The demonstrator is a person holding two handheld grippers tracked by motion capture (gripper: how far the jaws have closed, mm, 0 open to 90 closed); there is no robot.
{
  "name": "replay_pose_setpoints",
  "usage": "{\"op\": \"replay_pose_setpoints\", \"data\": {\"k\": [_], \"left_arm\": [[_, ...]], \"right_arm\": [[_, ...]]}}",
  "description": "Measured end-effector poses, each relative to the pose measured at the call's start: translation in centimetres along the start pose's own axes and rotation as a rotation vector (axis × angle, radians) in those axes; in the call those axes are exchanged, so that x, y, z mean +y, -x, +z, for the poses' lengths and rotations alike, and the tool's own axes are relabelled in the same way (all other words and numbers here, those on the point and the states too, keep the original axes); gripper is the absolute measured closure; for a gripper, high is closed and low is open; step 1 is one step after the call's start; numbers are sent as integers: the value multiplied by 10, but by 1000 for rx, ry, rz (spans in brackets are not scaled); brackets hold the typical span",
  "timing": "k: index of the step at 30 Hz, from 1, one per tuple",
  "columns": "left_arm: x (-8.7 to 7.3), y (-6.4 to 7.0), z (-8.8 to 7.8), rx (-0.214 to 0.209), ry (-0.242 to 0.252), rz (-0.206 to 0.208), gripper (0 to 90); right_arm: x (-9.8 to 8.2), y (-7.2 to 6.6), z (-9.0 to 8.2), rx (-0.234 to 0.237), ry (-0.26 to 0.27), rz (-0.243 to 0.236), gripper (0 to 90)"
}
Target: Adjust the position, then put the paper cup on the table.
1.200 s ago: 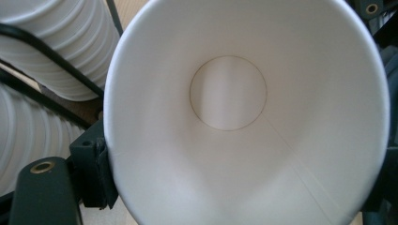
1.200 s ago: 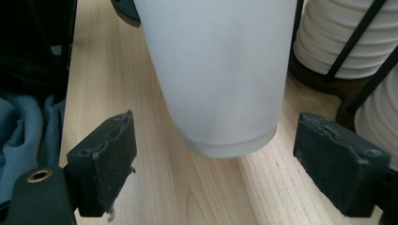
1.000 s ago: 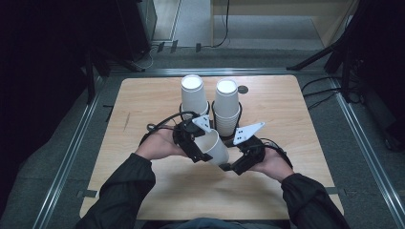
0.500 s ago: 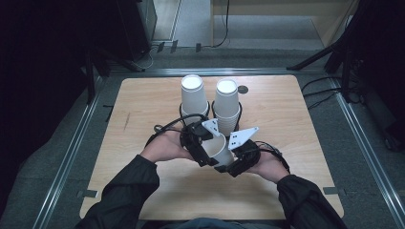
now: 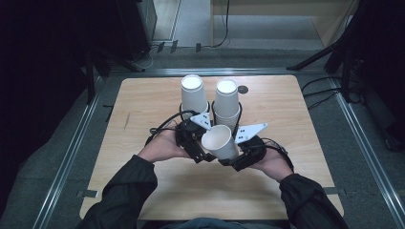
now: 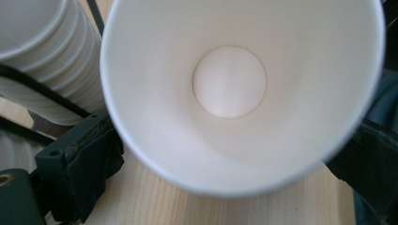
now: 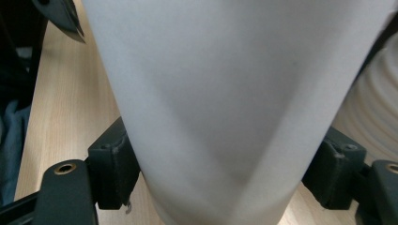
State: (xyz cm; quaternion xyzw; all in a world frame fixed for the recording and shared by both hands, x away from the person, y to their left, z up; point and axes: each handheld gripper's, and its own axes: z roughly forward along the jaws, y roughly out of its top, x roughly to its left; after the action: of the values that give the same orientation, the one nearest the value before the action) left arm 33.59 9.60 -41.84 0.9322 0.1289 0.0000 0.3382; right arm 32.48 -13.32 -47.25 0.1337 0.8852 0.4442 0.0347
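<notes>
Right gripper point(image 7: 220, 187) clamped the paper cup point(image 5: 220, 141) held tilted above the table point(image 5: 143, 100), between both hands; left gripper point(image 5: 193, 143) jaws had just opened, released. Squeezing harder could crush the cup.

We hold both forearms in from the near edge of the table. Our left gripper point(image 5: 198, 143) stands with its jaws wide, having just been opening around the white paper cup point(image 5: 220, 141). Our right gripper point(image 5: 241, 155) clamps that cup's wall between its pads.

two cup stacks point(image 5: 210, 98) just behind the hands, bare table point(image 5: 143, 100) either side
</notes>
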Motion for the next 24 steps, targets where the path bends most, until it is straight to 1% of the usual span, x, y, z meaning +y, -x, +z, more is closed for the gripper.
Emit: {"op": "replay_pose_setpoints", "data": {"k": [1,2,3,4,5,6,7,8,9,11,13,14,15,17,18,20,21,22,24], "left_arm": [[0,0,0,0,0,0,12],[-3,-1,-1,-7,10,-9,12],[-8,-3,-4,6,32,-13,13],[-8,-3,-4,6,32,-13,12],[-11,-5,-5,-2,48,-24,12],[-13,-6,-6,-4,65,-33,13],[-16,-7,-7,-5,82,-48,13],[-18,-8,-8,-12,94,-53,13],[-22,-9,-9,-20,122,-71,13],[-26,-10,-9,-25,142,-103,24],[-30,-10,-8,-9,150,-107,25],[-31,-10,-7,-19,164,-117,25],[-31,-10,-7,-19,164,-117,25],[-31,-8,-5,-18,180,-111,24],[-30,-8,-4,-25,181,-110,24],[-28,-6,-1,-34,168,-107,25],[-27,-5,1,-30,166,-105,24],[-26,-4,2,-20,165,-93,25],[-24,-3,4,-40,177,-99,26]], "right_arm": [[0,0,0,0,0,0,235],[0,1,-1,-2,4,8,235],[-1,3,-4,-10,19,15,234],[-1,3,-4,-10,19,15,234],[-1,3,-5,-12,24,18,234],[-1,4,-8,-14,40,28,234],[-1,4,-9,-15,46,28,234],[-1,4,-9,-15,46,28,234],[-1,4,-10,-21,49,28,234],[-1,4,-12,-26,47,33,233],[-2,5,-14,-28,53,39,233],[-2,5,-14,-27,51,41,233],[-2,5,-14,-27,51,41,233],[-2,5,-13,-25,57,45,233],[-1,6,-13,-20,56,46,233],[-1,5,-11,-18,55,45,233],[-1,5,-11,-20,53,44,233],[-1,5,-11,-21,54,43,233],[0,5,-12,-15,58,48,233]]}}
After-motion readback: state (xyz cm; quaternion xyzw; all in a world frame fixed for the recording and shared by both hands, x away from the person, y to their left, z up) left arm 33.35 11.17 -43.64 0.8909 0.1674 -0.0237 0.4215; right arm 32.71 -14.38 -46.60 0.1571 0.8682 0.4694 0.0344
